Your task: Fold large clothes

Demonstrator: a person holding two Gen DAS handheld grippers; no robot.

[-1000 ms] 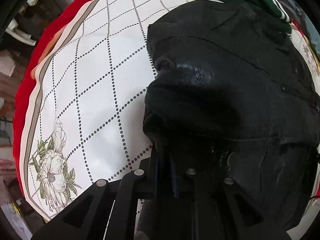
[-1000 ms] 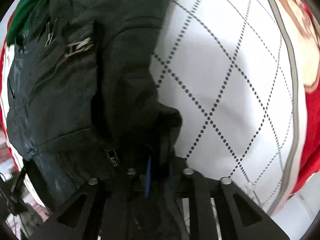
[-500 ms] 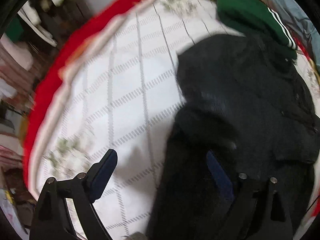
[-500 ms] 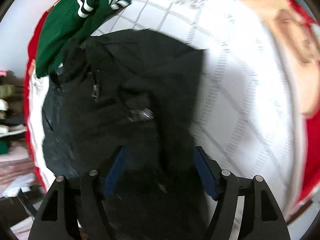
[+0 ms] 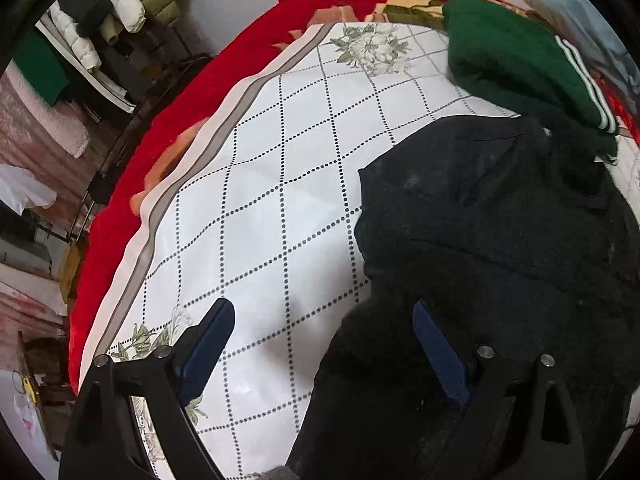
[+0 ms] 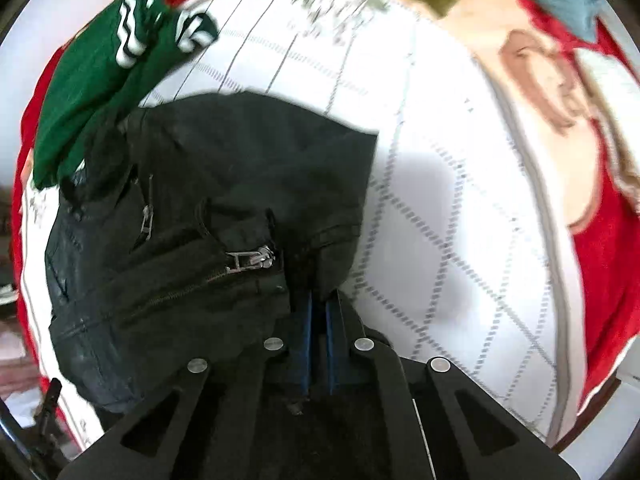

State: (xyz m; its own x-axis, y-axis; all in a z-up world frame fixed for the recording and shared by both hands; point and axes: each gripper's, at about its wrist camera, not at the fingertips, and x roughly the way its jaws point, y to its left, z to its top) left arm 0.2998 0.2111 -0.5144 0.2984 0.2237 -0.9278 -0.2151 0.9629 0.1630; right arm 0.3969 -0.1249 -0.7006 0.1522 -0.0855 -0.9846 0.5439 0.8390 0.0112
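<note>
A black zippered jacket (image 5: 500,248) lies folded on a white sheet with a dotted diamond pattern (image 5: 280,200). My left gripper (image 5: 320,320) is open, held above the jacket's left edge, with one finger over the sheet and one over the jacket. In the right wrist view the jacket (image 6: 208,208) shows its zipper pull (image 6: 248,260). My right gripper (image 6: 318,304) is shut, with its fingertips against the jacket's near edge; dark cloth sits at the tips, and whether it is pinched is not clear.
A green garment with white stripes (image 5: 520,64) lies beyond the jacket; it also shows in the right wrist view (image 6: 108,80). A red blanket (image 5: 168,120) borders the sheet. Clothes and shelves (image 5: 100,20) stand past the bed's left edge.
Both grippers let go of the jacket and pulled back upward. The left one stays open; the right one opened, then closed again at the jacket's near edge.
</note>
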